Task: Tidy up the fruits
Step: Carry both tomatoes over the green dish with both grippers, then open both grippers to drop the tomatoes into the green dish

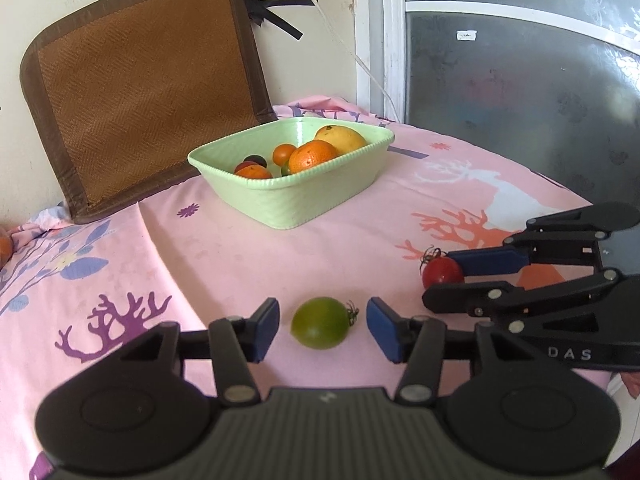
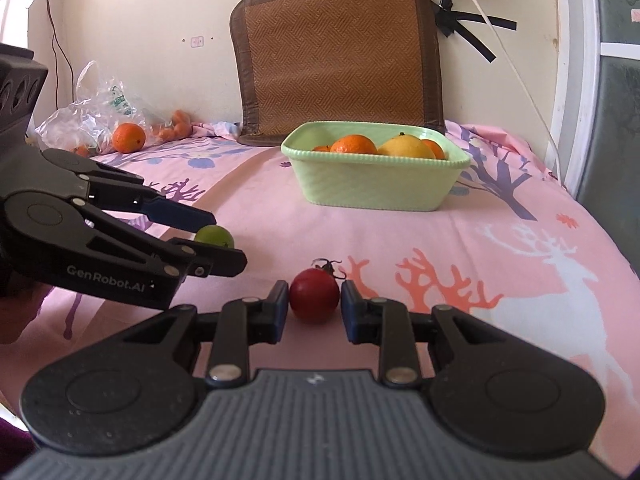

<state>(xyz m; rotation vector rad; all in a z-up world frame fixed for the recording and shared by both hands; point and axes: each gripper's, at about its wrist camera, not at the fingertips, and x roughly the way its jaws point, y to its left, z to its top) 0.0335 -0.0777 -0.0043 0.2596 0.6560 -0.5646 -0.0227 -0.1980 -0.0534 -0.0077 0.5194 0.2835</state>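
"GenRobot.AI" on left gripper (image 2: 230,246); "DAS" partly.

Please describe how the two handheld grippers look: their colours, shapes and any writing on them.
Both are black plastic. The left gripper and right gripper each have two linkage arms with silver rivets, blue pads on the fingers, round side lobes and a grey ribbed centre. White lettering on the left gripper's side reads "GenRobot.AI"; on the right gripper, only "DAS" shows.

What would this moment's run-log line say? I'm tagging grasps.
left gripper: open around green tomato | right gripper: shut on red tomato | both on cloth | basket: holds fruit
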